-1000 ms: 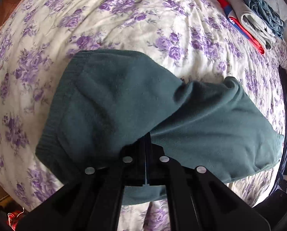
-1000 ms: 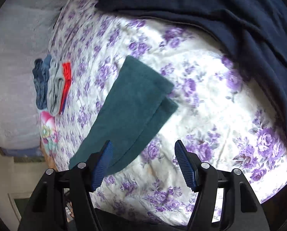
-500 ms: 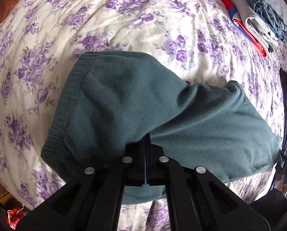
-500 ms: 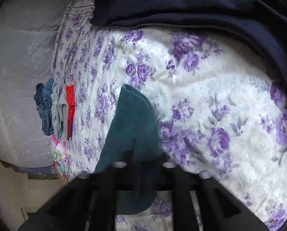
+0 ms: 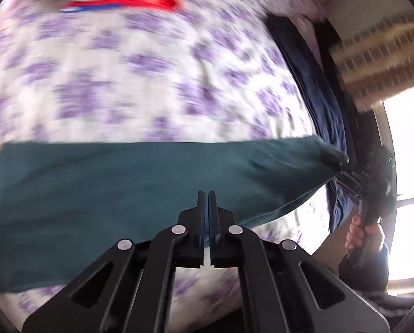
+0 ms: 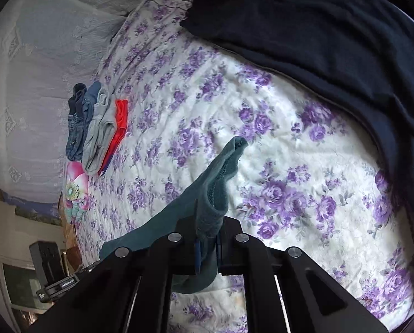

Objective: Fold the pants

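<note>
Teal pants held up between two grippers over the bed

The left gripper (image 5: 206, 194) is clenched on one end of the pants (image 5: 123, 194) and the right gripper (image 6: 207, 245) pinches the other, likely to pull the cloth taut for a fold; the floral bedspread (image 6: 262, 138) beneath offers open room, bounded by a dark blanket (image 6: 332, 41) and a folded stack (image 6: 96, 125)

A bed sheet (image 6: 276, 144) printed with purple roses covers the bed. A dark navy blanket (image 6: 345, 41) lies bunched across its far right side. At the far left, a stack of folded clothes (image 6: 96, 127), in denim, grey and red, sits beside what may be a pink floral cushion (image 6: 76, 191). A bright window (image 5: 406, 166) shows at right.
</note>
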{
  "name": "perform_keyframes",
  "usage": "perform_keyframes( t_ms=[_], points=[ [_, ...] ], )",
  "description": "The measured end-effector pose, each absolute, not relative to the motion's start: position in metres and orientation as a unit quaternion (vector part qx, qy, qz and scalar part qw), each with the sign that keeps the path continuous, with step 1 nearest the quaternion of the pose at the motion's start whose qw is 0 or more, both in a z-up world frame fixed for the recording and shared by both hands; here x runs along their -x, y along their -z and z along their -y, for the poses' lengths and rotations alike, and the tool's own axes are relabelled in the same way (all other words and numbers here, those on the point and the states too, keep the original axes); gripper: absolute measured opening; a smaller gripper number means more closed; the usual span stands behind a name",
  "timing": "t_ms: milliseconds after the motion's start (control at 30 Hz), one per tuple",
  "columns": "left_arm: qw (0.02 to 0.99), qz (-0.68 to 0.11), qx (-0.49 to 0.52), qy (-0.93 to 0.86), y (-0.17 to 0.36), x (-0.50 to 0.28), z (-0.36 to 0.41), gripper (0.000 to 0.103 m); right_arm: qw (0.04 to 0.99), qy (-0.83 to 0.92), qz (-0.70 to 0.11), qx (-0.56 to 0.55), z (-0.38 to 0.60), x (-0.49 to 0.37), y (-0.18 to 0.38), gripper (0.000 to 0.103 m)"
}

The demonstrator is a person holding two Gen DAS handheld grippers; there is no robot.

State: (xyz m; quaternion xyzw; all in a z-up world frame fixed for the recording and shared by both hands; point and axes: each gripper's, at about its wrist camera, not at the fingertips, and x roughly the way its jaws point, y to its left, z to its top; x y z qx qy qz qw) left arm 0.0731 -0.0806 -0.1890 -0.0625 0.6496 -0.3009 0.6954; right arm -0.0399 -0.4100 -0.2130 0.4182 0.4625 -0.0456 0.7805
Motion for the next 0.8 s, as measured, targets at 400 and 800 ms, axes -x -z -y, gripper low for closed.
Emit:
perform_keyframes(
  t_ms=[400, 800],
  points=[
    [0.638, -0.702, 0.036, 0.314, 0.270, -0.059, 0.188, 0.001, 0.787, 0.023, -0.480, -0.387, 0.397, 0.030, 0.212, 0.009],
    [0.686, -0.667, 0.115, 0.267, 0.223, -0.071, 0.058, 0.010, 0.793, -0.009, -0.495, -0.355, 0.368, 0.006, 0.192, 0.009]
  ],
)
